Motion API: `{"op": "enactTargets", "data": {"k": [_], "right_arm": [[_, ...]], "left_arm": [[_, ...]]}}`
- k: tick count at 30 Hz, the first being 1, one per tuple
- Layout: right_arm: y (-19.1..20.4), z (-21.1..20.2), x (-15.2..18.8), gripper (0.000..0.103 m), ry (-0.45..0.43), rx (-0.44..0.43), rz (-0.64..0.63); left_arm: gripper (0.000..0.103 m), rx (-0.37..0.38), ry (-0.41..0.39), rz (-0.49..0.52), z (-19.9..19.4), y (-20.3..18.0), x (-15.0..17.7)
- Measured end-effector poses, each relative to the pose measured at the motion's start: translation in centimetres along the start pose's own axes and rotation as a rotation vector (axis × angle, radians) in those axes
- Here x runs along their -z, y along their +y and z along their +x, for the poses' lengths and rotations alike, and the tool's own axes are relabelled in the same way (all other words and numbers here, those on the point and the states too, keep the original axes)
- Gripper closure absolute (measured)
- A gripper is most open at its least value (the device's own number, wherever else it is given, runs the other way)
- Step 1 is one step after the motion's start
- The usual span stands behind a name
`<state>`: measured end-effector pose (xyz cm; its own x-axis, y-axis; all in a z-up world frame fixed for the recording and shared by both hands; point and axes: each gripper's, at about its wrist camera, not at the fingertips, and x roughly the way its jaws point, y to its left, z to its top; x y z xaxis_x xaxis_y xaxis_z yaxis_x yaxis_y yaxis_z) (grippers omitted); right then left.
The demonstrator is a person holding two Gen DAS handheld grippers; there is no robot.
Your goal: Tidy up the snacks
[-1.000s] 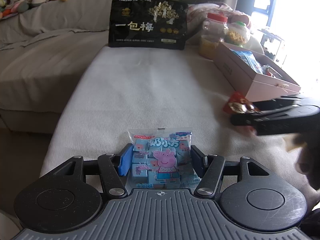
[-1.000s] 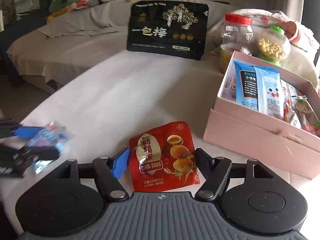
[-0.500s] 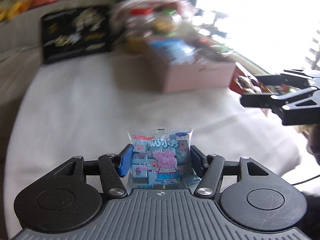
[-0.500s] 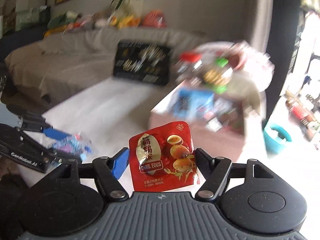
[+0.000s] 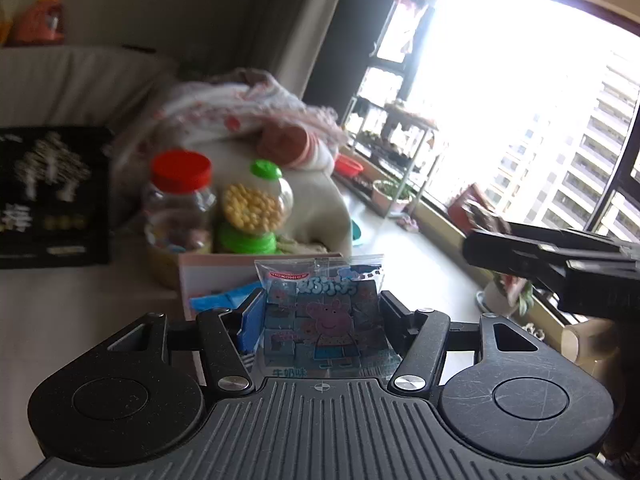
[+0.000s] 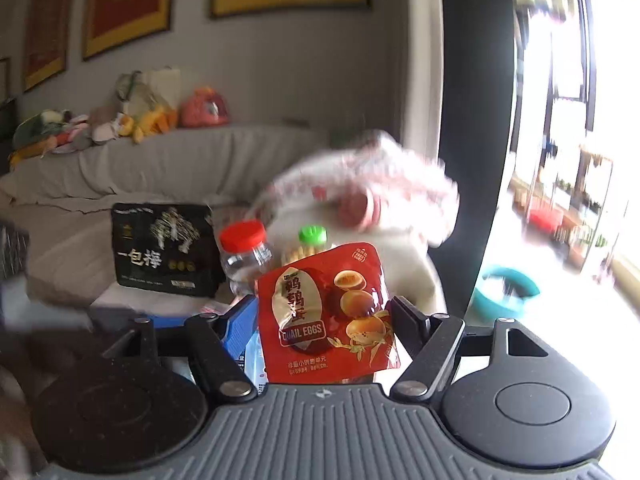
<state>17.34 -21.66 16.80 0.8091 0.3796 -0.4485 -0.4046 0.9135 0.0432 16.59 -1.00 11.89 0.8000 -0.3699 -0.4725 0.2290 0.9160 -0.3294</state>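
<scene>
My left gripper (image 5: 322,312) is shut on a clear blue snack bag with a pink pig cartoon (image 5: 326,312), held upright in the air. Just behind it shows the near wall of the pink snack box (image 5: 216,270). The right gripper (image 5: 560,264) appears as a black bar at the right of the left wrist view, level with the bag. In the right wrist view my right gripper (image 6: 324,316) is shut on a red quail eggs pouch (image 6: 326,312), raised above the table. The box is mostly hidden behind both packets.
A red-lidded jar (image 5: 180,204) and a green-lidded jar of yellow balls (image 5: 254,208) stand behind the box, next to a large black snack bag (image 6: 164,248). A heap of patterned cloth (image 5: 248,116) lies behind, a grey sofa (image 6: 160,164) farther back, and a bright window (image 5: 520,100) on the right.
Both grippers have lifted off the white table with their packets and swung right toward the pink box and the jars. The views now look higher, at the wall and the window.
</scene>
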Motion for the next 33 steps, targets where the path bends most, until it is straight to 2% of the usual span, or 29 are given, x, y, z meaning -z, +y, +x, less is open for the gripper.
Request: {"op": "enactTargets", "data": {"k": [3,5,8,11,14,18,21,24,28,33], "right_arm": [[-1.1,4.3,0.1,0.031,0.077,-0.018,0.097],[-1.5,7.3,0.8,0.029,0.131,-0.053,0.168],[-1.9,10.8,1.9,0.029,0.219,-0.111,0.262],[-1.3,11.6,2.9,0.028,0.239,-0.119,0.297],[-0.3,9.8,3.3,0.028,0.188,-0.077,0.254],[0.8,5.2,4.5,0.019,0.088,-0.009,0.154],[1.0,1.7,6.7,0.015,0.050,-0.020,0.152],[1.5,-0.6,10.0,0.014,0.073,-0.020,0.169],[2.9,-2.0,15.1,0.014,0.131,0.055,0.143],[4.2,-1.7,20.2,0.014,0.211,0.118,0.157]], "left_arm": [[0.037,0.017,0.080,-0.001,4.3,0.4,1.5],[0.037,-0.032,0.105,0.012,5.8,1.0,2.7],[0.037,-0.098,0.105,0.021,6.7,2.1,3.4],[0.036,-0.107,0.067,-0.012,5.5,2.9,3.5],[0.037,-0.099,0.028,-0.032,3.5,3.2,3.1],[0.037,-0.112,-0.046,-0.026,-0.9,2.3,3.9],[0.037,-0.109,-0.070,-0.052,-3.7,1.0,5.5],[0.037,-0.124,-0.036,-0.030,-5.6,-0.6,9.1],[0.037,-0.143,0.064,0.022,-6.1,-1.7,14.9],[0.037,-0.203,0.145,0.007,-5.0,-1.3,17.9]]}}
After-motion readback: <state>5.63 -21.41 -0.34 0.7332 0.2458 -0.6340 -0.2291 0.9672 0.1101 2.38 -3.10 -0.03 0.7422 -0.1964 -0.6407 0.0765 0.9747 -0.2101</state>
